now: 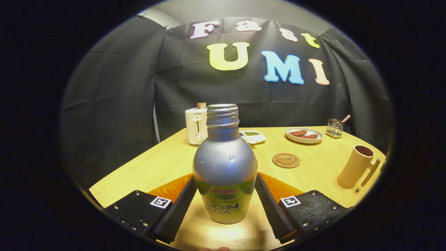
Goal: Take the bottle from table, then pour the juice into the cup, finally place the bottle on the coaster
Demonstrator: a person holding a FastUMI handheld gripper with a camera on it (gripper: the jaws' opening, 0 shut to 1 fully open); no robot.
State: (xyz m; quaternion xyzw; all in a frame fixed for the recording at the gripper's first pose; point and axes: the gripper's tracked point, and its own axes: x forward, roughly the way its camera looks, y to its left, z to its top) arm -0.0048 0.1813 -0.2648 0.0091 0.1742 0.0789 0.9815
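Standing upright on table [163, 164], near its front edge: uncapped bottle [225, 170], flanked by gripper [225, 190] | fingers [181, 202] spread, each seen beside bottle's lower body, contact cannot be told | coaster [286, 160] at mid-table beyond bottle | cup [356, 166] set by right edge | toaster [196, 125], plate [304, 135] along far edge

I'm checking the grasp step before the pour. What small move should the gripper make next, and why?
Probably close the gripper a touch and confirm the grip. The bottle stands upright and uncapped between the fingers, which sit against its sides, though firm pressing isn't clear. Lifting toward the cup comes after.
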